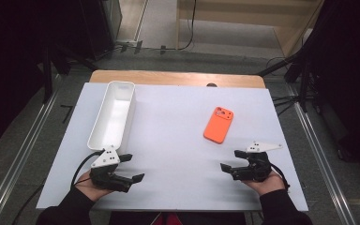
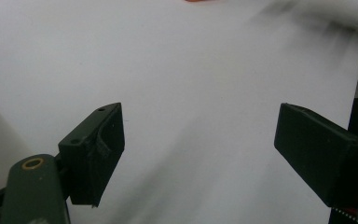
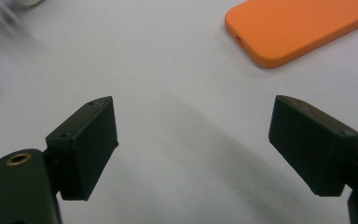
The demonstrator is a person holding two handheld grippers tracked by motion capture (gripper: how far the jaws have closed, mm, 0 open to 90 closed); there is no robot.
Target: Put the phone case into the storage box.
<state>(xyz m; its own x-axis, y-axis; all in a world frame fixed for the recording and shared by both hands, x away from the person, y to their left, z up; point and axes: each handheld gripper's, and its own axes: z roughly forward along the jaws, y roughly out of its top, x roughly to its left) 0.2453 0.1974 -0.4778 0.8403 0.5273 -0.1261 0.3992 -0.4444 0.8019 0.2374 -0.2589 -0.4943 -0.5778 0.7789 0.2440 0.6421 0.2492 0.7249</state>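
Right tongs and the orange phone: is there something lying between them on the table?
Nothing: in the right gripper view, bare white table separates the open right tongs from the orange phone.

Lab: tripod legs (image 1: 290, 101), floor cables (image 1: 187, 28), white-covered table (image 1: 178, 140).

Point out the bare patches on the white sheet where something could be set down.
The widest free patch lies between the white bin and the orange phone, running down to between the left gripper and right gripper. The strip behind the phone is bare too. The near corners are crowded by the hands.
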